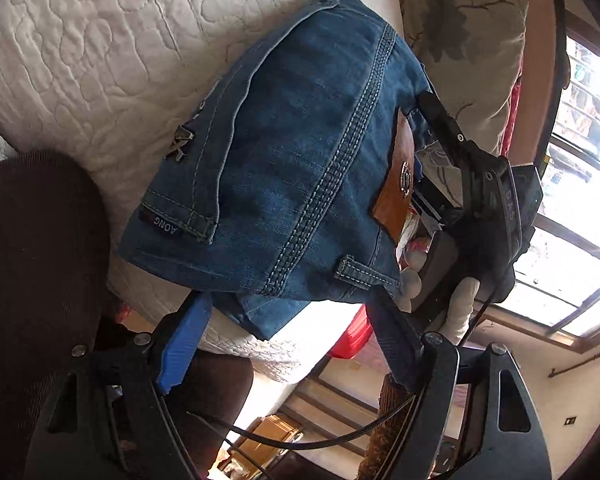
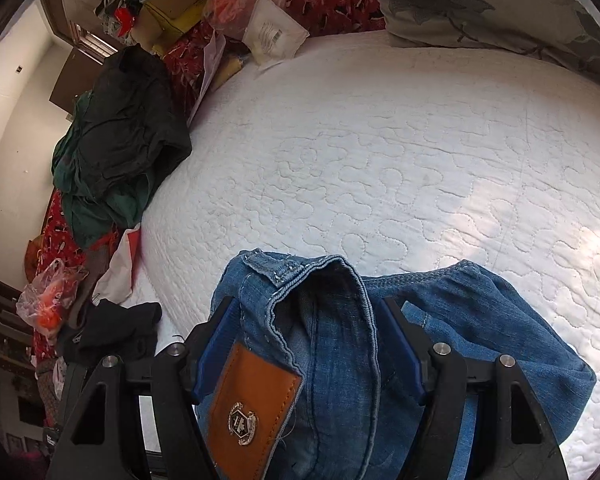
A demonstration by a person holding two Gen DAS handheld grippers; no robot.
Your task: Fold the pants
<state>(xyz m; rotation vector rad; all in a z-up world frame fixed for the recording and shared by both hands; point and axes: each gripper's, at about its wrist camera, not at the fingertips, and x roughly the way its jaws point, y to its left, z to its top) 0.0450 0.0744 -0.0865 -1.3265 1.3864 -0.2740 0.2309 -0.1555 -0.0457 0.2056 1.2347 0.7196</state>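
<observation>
— Where are the pants (image 1: 300, 152) now?

— They lie folded in a thick bundle on the white quilted bed (image 1: 92, 60), near its edge. The waistband with the brown leather patch (image 2: 252, 400) is toward the right gripper (image 2: 308, 344).

— What does the right gripper do?

— Its two fingers (image 2: 216, 344) are pinching the waistband; the denim is bunched between them and reaches to 12 o'clock.

— And the left gripper (image 1: 288, 320)?

— Its fingers are spread, with the near edge of the bundle between them. I cannot tell if they press the cloth.

— What else is on the bed?

— A dark green garment (image 2: 120, 140) at 10 o'clock in the right wrist view, and a flowered pillow (image 2: 480, 4) at 1 o'clock.
</observation>
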